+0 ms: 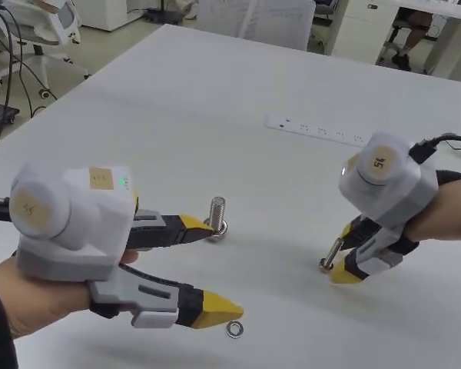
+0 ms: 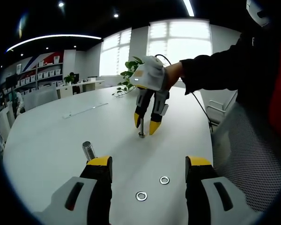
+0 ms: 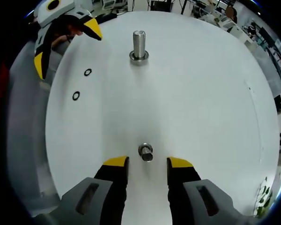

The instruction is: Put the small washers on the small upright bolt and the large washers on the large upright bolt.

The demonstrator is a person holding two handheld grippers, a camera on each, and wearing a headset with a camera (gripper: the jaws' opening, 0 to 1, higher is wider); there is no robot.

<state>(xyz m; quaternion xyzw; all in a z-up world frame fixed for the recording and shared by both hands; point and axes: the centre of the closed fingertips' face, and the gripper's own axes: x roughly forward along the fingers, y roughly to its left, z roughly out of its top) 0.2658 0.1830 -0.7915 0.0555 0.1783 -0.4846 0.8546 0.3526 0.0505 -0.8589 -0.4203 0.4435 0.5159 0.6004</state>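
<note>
Holding your left gripper [image 1: 221,267] with jaws spread above two loose washers [image 2: 141,196] near the large bolt [image 1: 217,215], you seem poised to pick one, while your right gripper [image 1: 339,257], likewise parted, straddles the small bolt [image 1: 330,254].

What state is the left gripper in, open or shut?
Open: the left gripper has jaws wide apart, gripping nothing; two washers lie on the table between them.

Table [image 1: 215,92]: large bolt [image 1: 217,215] upright near centre, beside the left gripper's [image 1: 227,267] far jaw. Small bolt [image 1: 330,255] to its right, at the right gripper's [image 1: 342,254] jaw tips. Washer [image 1: 234,330] flat before the large bolt. Power strip [image 1: 315,131] behind, well apart.
</note>
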